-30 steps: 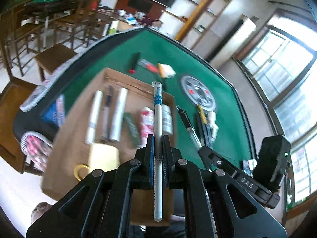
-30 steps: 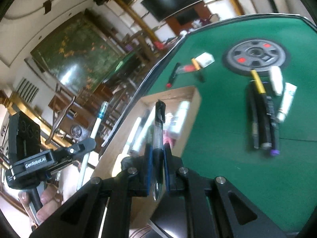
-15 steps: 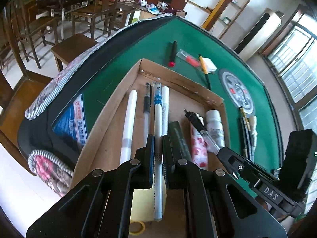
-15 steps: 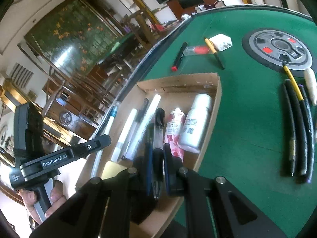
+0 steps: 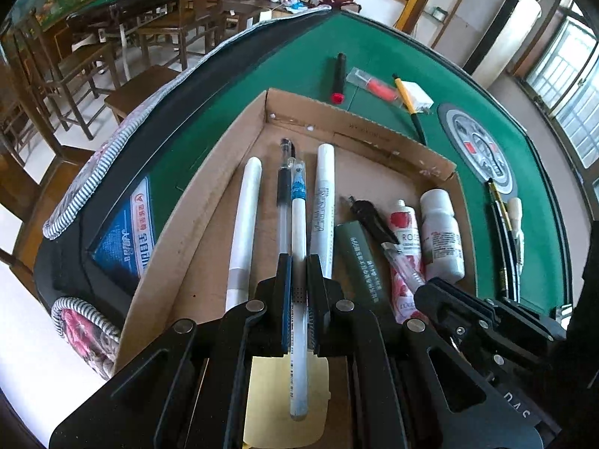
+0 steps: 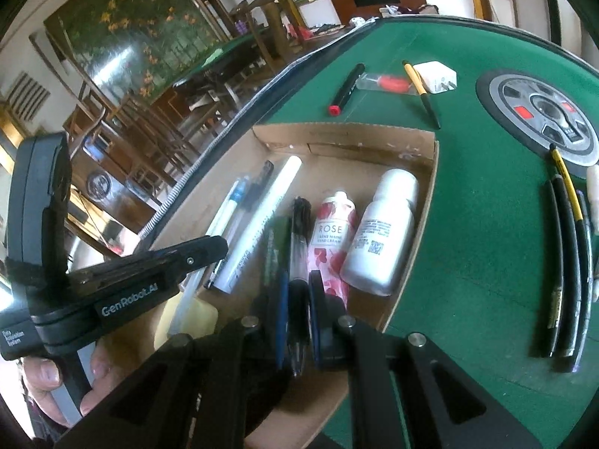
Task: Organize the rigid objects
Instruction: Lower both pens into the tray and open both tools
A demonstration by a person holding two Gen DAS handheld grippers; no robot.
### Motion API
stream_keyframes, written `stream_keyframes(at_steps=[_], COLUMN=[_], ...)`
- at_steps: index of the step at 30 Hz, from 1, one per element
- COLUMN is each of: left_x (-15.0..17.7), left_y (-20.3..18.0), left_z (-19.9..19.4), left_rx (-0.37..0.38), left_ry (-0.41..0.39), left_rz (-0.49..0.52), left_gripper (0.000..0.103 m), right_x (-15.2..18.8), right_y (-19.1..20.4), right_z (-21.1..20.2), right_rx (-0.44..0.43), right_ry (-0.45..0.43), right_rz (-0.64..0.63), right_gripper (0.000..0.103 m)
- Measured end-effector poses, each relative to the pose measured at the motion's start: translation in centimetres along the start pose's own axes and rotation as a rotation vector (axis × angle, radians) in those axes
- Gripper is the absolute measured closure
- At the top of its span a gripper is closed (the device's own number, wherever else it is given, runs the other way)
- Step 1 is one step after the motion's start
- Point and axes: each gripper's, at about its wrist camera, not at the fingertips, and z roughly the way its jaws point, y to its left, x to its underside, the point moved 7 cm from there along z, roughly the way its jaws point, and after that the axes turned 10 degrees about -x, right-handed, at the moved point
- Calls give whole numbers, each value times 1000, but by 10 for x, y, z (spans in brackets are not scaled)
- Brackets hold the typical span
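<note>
The shallow brown cardboard tray (image 5: 359,131) on the green felt table (image 5: 262,86) is already well filled: a plain white tube-like stick (image 5: 245,224), a clear pen with a black grip (image 5: 283,187), a white marker with printed lettering (image 5: 324,205), a flat dark green packet (image 5: 359,262), a red-and-white tube of rose hand cream (image 6: 331,239), a white plastic bottle (image 6: 382,232) and a pale yellow pad (image 5: 284,404) all lie inside it. Two more pieces are on their way in. The left gripper (image 5: 298,284) has its jaws clamped narrowly on a white pen with a blue band (image 5: 298,224), held lengthwise over the row of pens at the tray's left side. The right gripper (image 6: 298,318) pinches a clear ballpoint with a black cap (image 6: 299,232), poised over the tray's middle, beside the hand cream. Neither pen appears released yet. Outside the tray, a black marker with a red end (image 5: 338,76), a red item in a clear wrapper (image 5: 374,86), a yellow-and-black pencil (image 6: 419,93), a small white block (image 6: 438,76), and a cluster of dark pens (image 6: 565,269) near the round grey disc (image 6: 539,112) are left to collect. By my reckoning the job is a little over halfway done.
</note>
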Motion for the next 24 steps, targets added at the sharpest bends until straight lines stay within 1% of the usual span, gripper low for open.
stream_keyframes(at_steps=[2,7,9,10,11,13,14,16,17,18,21,24], left_x=[0,2,2,2,3,6,8,14,17,19,25,30], left_y=[-1,-2,-3,-4,-6,-8,-9,-12,-14,-15,-16,-21], left_z=[1,4,4,3,2,-3,-5,-8,-11,-14,-32,-50], left_rx=[0,2,4,12,25,46,44,18,21,25,29,41], left_ry=[7,27,24,22,22,20,21,41,37,29,-12,-33], left_rz=[5,19,23,27,28,27,32,52,56,57,41,37], left_gripper=[96,96,86,76,68,61,61,61,61,61,61,61], right_x=[0,1,1,2,2,3,5,7,7,8,12,17], right_y=[-1,-6,-6,-6,-6,-6,-5,-4,-3,-3,-7,-11], right_z=[1,2,3,2,2,-1,-3,-14,-20,-27,-53,-79], right_rx=[14,14,13,15,16,9,0,-15,-19,-29,-47,-70], right_ry=[8,36,36,40,43,47,44,23,10,-6,-49,-93], right_rz=[-5,26,34,34,36,52,59,59,58,62,83,102], right_gripper=[94,92,93,93,93,92,92,79,69,67,67,67])
